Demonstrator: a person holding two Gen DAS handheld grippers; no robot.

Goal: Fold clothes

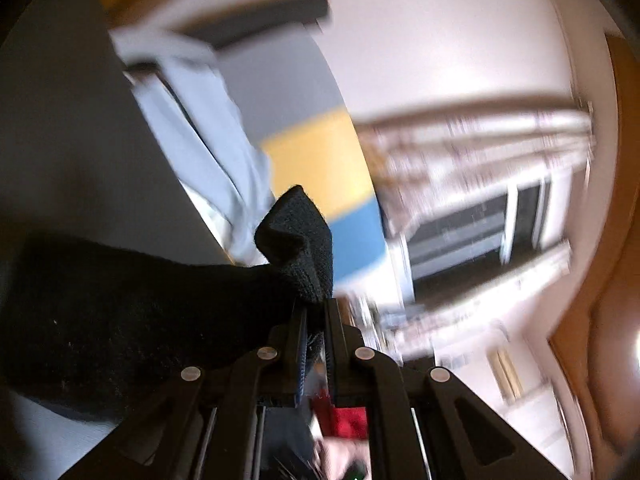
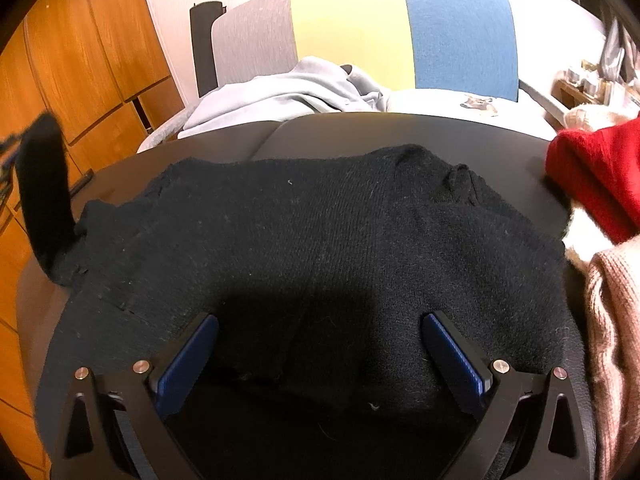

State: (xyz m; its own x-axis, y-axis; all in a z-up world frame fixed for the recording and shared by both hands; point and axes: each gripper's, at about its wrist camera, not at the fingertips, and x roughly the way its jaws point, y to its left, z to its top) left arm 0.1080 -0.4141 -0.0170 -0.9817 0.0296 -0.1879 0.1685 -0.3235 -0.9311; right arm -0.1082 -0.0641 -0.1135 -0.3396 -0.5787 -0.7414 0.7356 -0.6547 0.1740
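Observation:
A black knit sweater (image 2: 320, 240) lies spread on the dark table (image 2: 400, 128). Its left sleeve (image 2: 44, 184) is lifted off the table at the left edge, blurred by motion. In the left wrist view my left gripper (image 1: 316, 320) is shut on the black sleeve (image 1: 296, 248), whose end sticks up past the fingertips while the rest trails off to the left. My right gripper (image 2: 320, 344) hovers over the sweater's near hem. Its blue-padded fingers (image 2: 188, 356) stand wide open with nothing between them.
A red garment (image 2: 600, 176), a cream one (image 2: 580, 236) and a pink knit (image 2: 616, 340) are piled at the table's right edge. Behind the table a light blue hoodie (image 2: 280, 96) lies against a grey, yellow and blue backrest (image 2: 400, 28). Wooden cabinets (image 2: 80, 60) stand at the left.

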